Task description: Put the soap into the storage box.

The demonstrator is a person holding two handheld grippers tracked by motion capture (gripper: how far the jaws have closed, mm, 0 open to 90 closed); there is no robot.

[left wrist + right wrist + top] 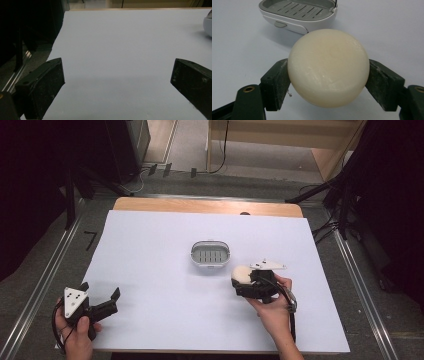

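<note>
We see the soap bar [328, 67] as waxy cream, smooth with a faint sheen and light scuffs. The soap dish [299, 15] at upper left looks like glossy white plastic with a matt grey slotted insert. The sheet [165, 270] over the table reads as matt white paper, wood edge [207, 206] showing at top.

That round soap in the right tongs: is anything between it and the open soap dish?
Nothing visible. The round soap is clamped in the right tongs, and just bare white table lies between it and the open soap dish.
</note>
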